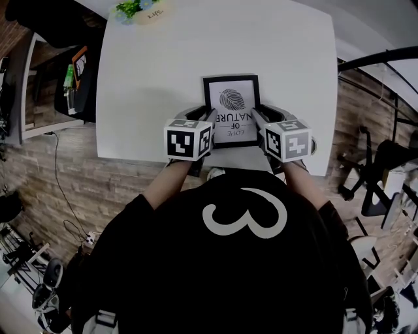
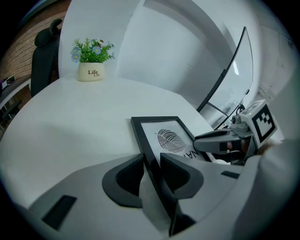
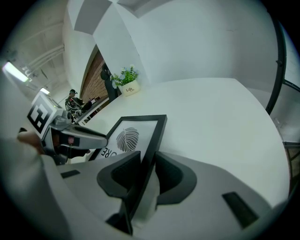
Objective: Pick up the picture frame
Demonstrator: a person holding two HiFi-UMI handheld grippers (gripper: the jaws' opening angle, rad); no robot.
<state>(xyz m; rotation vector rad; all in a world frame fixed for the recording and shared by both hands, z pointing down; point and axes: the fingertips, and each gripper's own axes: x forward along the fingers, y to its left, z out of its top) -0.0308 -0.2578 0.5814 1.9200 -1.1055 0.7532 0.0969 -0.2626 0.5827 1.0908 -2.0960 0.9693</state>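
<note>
A black picture frame (image 1: 230,107) with a leaf print lies on the white table (image 1: 163,65) near its front edge. My left gripper (image 1: 205,116) stands at the frame's left side and my right gripper (image 1: 257,116) at its right side. In the left gripper view the frame's (image 2: 164,136) side rail runs between the two pads of the left gripper (image 2: 151,161), and both pads sit against it. In the right gripper view the right gripper (image 3: 147,157) has the frame's (image 3: 136,131) other rail pinched between its pads in the same way. I cannot tell whether the frame is off the tabletop.
A small potted plant (image 1: 140,10) stands at the table's far edge, also seen as the pot (image 2: 91,70) and the pot (image 3: 127,86). Shelves and a dark chair (image 1: 72,78) stand left of the table. Black metal frames (image 1: 379,163) are on the right.
</note>
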